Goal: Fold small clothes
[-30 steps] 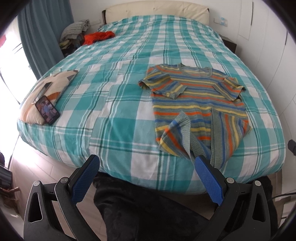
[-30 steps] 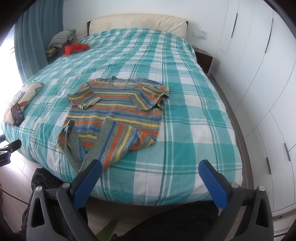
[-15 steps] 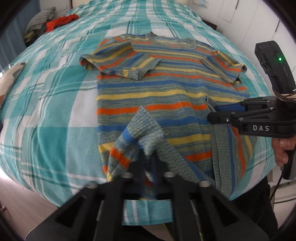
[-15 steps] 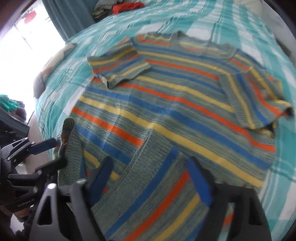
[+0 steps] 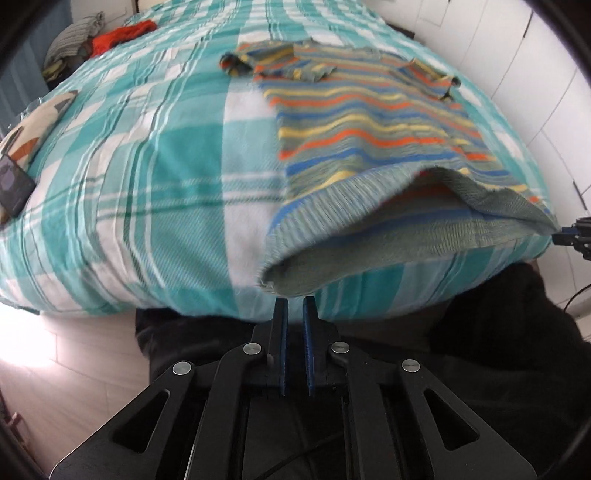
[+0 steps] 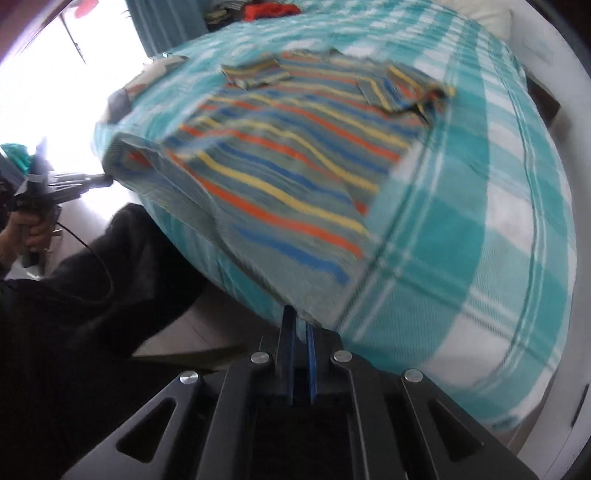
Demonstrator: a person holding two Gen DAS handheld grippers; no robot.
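A small striped knit sweater [image 5: 369,122] lies on the teal plaid bed [image 5: 147,166], sleeves folded in, collar at the far end. My left gripper [image 5: 294,301] is shut on the left corner of its ribbed hem, lifted off the bed's near edge. My right gripper [image 6: 300,314] is shut on the right hem corner of the sweater [image 6: 295,177]. The hem hangs stretched between the two. The right gripper shows at the right edge of the left wrist view [image 5: 572,236]; the left gripper shows at the left of the right wrist view [image 6: 99,181].
A pillow with a phone [image 5: 14,184] lies at the bed's left edge. A red garment [image 5: 122,33] and a pile of clothes [image 5: 70,40] sit at the far left. White wardrobes [image 5: 535,55] stand to the right. My dark-clothed legs [image 5: 480,332] are under the grippers.
Both grippers went from open and back from the bed to shut on the hem corners. The folded-up hem has been pulled back toward the bed's near edge and spread out.
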